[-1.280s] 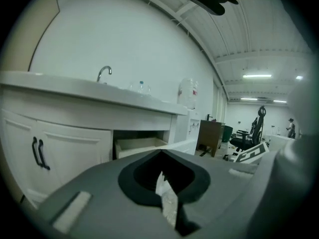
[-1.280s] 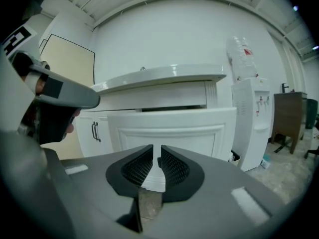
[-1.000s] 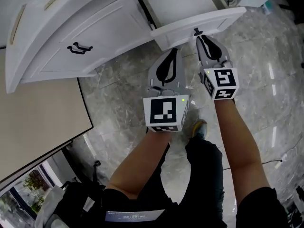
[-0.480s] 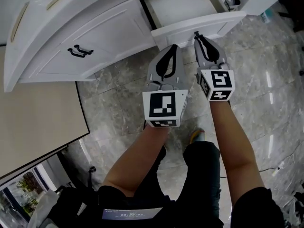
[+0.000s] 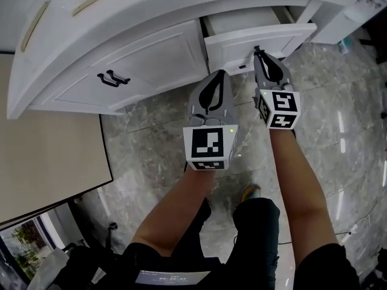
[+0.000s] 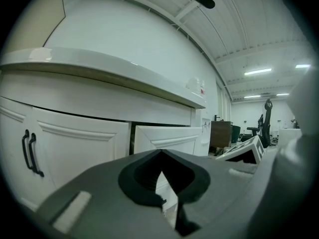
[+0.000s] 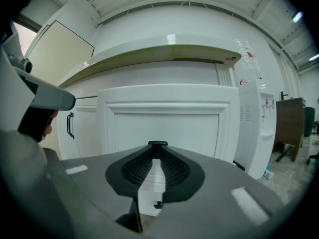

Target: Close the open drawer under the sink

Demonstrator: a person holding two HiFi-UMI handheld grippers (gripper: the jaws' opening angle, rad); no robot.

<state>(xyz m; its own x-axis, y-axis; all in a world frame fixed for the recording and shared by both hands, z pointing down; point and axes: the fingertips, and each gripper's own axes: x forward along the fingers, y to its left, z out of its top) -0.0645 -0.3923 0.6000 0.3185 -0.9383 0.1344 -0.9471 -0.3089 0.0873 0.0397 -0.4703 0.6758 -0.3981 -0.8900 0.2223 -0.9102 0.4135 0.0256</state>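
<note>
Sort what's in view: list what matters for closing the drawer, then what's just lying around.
For the job:
- open drawer, partly pulled out
- right gripper, shut, tips at the drawer front
- left gripper, shut, short of the drawer

Just around:
- cabinet door handle
- water dispenser
- marble floor

The drawer is white, the floor grey-veined marble, the marker cubes black-and-white.

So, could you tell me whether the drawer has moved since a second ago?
Yes. The drawer has slid inward; less of it sticks out past the counter edge.
</note>
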